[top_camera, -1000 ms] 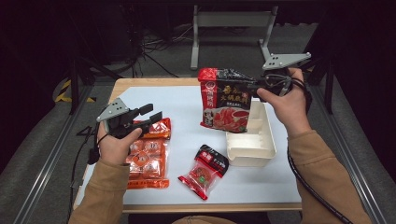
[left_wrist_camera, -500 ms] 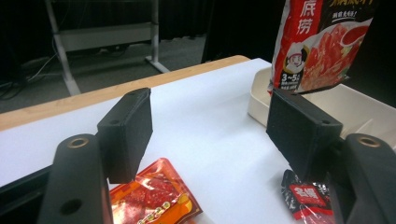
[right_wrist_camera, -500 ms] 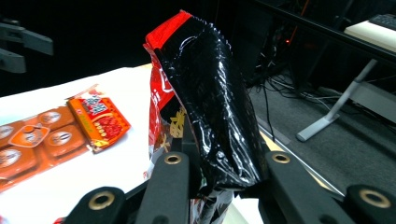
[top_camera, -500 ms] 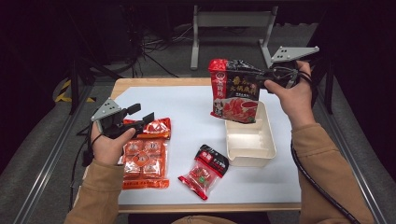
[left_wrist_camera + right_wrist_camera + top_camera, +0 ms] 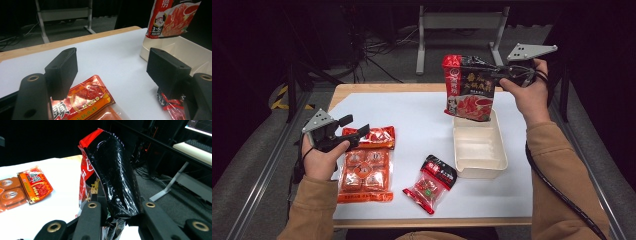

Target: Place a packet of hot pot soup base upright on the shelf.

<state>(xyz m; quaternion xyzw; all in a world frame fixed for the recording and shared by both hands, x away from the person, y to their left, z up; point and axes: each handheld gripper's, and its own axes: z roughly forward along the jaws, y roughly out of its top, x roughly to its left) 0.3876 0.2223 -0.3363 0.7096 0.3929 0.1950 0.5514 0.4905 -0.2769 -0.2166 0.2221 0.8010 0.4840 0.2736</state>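
Right now we are clamping the right gripper [image 5: 507, 76] on the soup-base pouch [image 5: 468, 89], hanging above the far end of the cream tray [image 5: 479, 150]. Soft and crinkly, it is sagging, so its sealed edge suits gripping. Our left gripper [image 5: 354, 128] is gaping open over the orange packets [image 5: 364, 162].

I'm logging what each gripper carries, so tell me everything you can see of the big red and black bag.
The big red and black bag is a glossy, crinkled plastic pouch with a red top band, Chinese print and a picture of red food. It hangs upright in the air, pinched at one edge by the right gripper, its bottom just above the far end of the cream tray.
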